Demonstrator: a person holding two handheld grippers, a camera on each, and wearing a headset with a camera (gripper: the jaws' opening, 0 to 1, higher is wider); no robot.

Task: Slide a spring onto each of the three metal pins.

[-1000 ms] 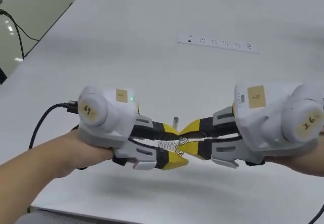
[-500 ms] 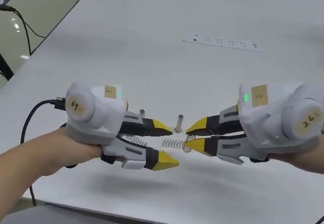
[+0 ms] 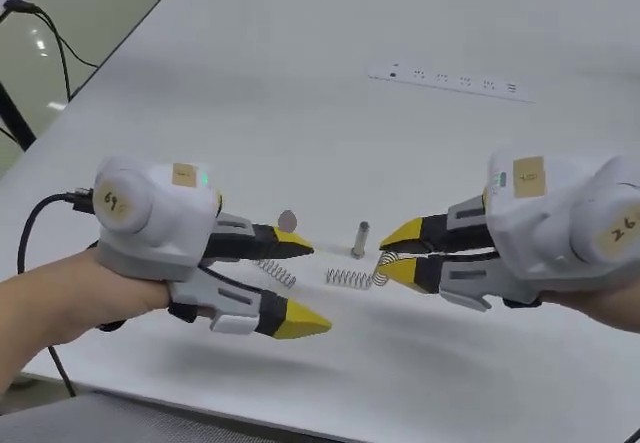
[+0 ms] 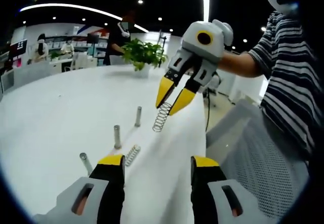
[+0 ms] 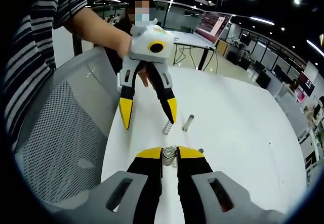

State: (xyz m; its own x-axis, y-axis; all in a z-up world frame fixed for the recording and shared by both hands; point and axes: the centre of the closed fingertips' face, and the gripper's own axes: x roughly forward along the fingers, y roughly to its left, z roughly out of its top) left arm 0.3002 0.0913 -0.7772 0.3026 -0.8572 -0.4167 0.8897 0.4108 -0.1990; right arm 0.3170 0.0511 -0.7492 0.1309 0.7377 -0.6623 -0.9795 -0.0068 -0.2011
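My right gripper (image 3: 392, 254) is shut on one end of a spring (image 3: 350, 278), which sticks out level towards the left, just above the white table (image 3: 300, 83). In the right gripper view the spring (image 5: 170, 153) sits pinched between my fingertips. My left gripper (image 3: 300, 284) stands open a short way left of the spring's free end, holding nothing. One metal pin (image 3: 360, 238) stands upright just behind the held spring, and another pin (image 3: 288, 221) rises beside the left gripper's upper jaw. The left gripper view shows three pins (image 4: 117, 136) in a row. A second spring (image 3: 275, 272) lies on the table.
A white power strip (image 3: 450, 81) lies far back on the table. A black cable (image 3: 40, 225) trails from the left gripper over the table's left side. The table's front edge runs just below both grippers. A grey mesh chair (image 5: 66, 133) stands at that edge.
My left gripper has let go of the spring, opened and drawn back to the left. The right gripper keeps the spring and has shifted slightly right.
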